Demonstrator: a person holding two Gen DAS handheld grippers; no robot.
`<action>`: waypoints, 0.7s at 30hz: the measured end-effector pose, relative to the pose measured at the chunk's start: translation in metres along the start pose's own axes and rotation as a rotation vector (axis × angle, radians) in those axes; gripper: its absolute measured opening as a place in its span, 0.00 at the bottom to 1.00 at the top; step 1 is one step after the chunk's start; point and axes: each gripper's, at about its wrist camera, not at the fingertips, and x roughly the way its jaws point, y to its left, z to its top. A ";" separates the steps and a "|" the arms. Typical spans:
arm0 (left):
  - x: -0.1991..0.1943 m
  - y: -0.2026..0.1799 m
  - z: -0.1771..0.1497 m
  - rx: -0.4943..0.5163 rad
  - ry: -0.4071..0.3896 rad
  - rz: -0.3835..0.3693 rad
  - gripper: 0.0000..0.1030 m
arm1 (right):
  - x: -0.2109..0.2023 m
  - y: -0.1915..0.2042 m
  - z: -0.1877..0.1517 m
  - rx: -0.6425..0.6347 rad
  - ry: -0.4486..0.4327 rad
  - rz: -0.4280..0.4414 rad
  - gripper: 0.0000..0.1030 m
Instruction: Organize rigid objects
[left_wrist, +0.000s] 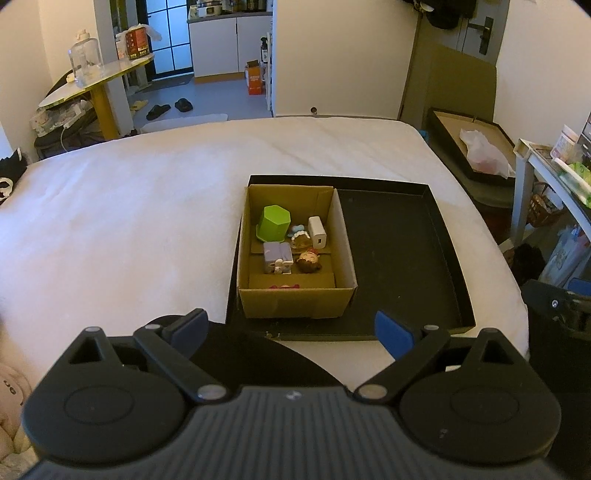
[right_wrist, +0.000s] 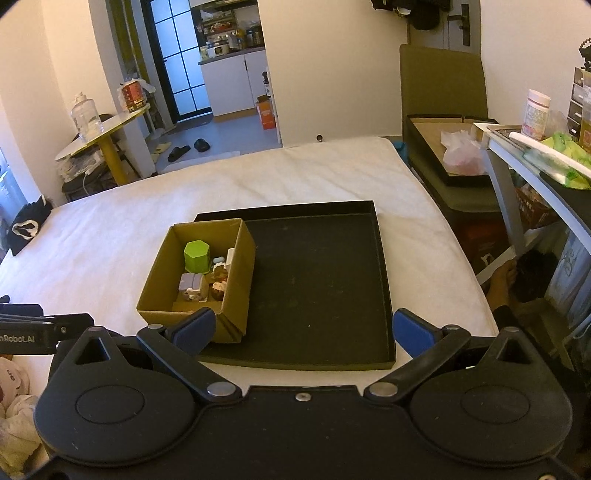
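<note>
A small cardboard box stands in the left part of a shallow black tray on a white bed. Inside the box lie a green hexagonal cup, a white charger, a purple toy block and small doll figures. My left gripper hovers open just in front of the tray, nothing between its blue-padded fingers. My right gripper is open too, near the tray's front edge, holding nothing.
The white mattress extends left and back. A second black tray with a plastic bag sits at the right, beside a white shelf. A yellow round table stands far left. Plush toys lie at bottom left.
</note>
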 end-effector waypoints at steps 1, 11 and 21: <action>0.000 0.000 0.000 0.001 0.000 0.001 0.94 | 0.001 0.000 0.000 0.001 0.001 0.000 1.00; 0.004 -0.001 0.000 0.007 0.013 -0.010 0.94 | 0.002 0.001 0.000 -0.019 0.002 -0.001 1.00; 0.003 -0.002 -0.001 0.013 0.006 -0.004 0.94 | 0.001 0.001 -0.001 -0.018 0.002 0.000 1.00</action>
